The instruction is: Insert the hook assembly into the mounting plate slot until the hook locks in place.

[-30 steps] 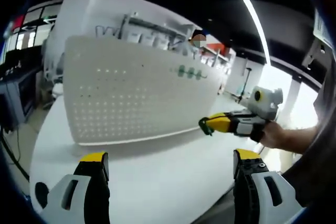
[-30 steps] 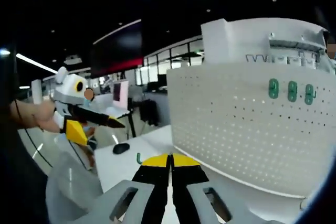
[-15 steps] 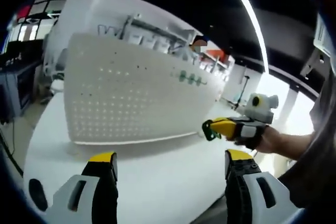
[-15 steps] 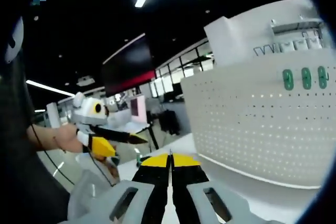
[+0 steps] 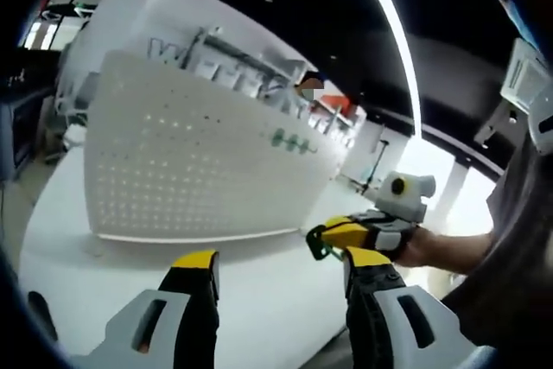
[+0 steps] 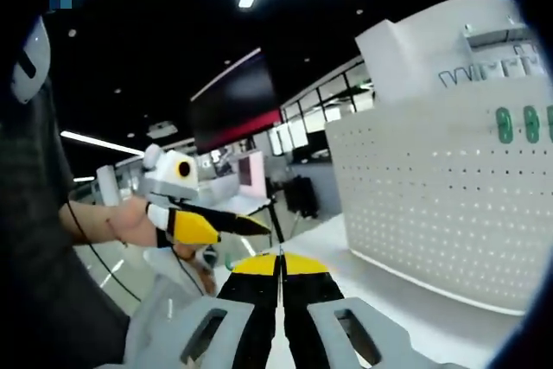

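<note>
Carrying a small green hook (image 5: 316, 246) in my right gripper (image 5: 333, 237), I have it pinched at the tips of the yellow fingers (image 5: 350, 232), which are clenched on it. In the right gripper view those same fingers (image 6: 298, 267) meet along a thin seam, and a sliver of green (image 6: 228, 258) peeks out just to their left. My left gripper (image 5: 278, 276) carries nothing, its fingers released and well parted above the white desk (image 5: 259, 287).

Compared with a second ago, my left fingers have drawn somewhat closer together, and the right gripper has slid lower and nearer to them in the left gripper view, so the hook now sits just beside my left hand's reach instead of out to the side. The white perforated mounting plate (image 5: 190, 166) stands upright on the desk, with three green hooks (image 5: 292, 141) already seated high on its face. In the right gripper view the plate (image 6: 449, 187) has swung further off to the right, so the hook is not yet pointed at any slot.

My reading is that the two hands are converging, perhaps to regrip or steady the hook, before I turn it toward the plate. Insertion has not begun.
</note>
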The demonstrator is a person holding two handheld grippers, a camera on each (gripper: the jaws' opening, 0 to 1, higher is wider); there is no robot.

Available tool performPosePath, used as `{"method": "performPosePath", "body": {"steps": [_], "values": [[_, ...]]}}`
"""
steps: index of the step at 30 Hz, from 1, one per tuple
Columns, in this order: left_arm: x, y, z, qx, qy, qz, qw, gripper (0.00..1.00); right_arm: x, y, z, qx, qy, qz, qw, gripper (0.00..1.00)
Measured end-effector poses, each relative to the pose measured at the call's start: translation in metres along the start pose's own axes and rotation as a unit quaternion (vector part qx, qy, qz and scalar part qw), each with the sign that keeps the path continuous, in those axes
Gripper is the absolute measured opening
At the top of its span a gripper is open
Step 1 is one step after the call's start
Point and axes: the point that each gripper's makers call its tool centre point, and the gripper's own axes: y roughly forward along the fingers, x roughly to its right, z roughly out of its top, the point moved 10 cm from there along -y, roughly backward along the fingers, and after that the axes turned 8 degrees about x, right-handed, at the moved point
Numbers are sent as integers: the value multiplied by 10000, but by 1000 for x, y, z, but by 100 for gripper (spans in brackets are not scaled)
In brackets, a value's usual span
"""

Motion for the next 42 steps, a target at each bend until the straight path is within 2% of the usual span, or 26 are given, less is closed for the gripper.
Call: {"method": "performPosePath", "body": {"steps": [3, 8, 14, 17, 24, 28, 37, 42], "values": [[2, 0, 0, 112, -358, -203, 9991, 56, -2, 1, 0, 2, 27, 145, 9999, 0], [3, 2, 3, 170, -357, -277, 9988, 53, -6, 0, 1, 6, 171, 444, 9989, 0], [6, 7, 3, 92, -316, -493, 9982, 43, -6, 1, -1, 104, 342, 602, 9975, 0], [9, 9, 1, 31, -271, -577, 9980, 38, -7, 2, 0, 163, 129, 650, 9977, 0], [14, 15, 0, -15, -330, -940, 9950, 25, -8, 4, 4, 215, 213, 922, 9953, 0], [15, 17, 3, 63, -408, -1081, 9933, 20, -8, 4, 5, 242, 238, 1062, 9938, 0], [16, 16, 4, 197, -582, -1470, 9872, 7, -6, 5, 5, 431, 647, 1258, 9890, 0], [14, 17, 3, 267, -709, -1505, 9857, 6, -4, 7, 7, 506, 858, 1349, 9858, 0]]}}
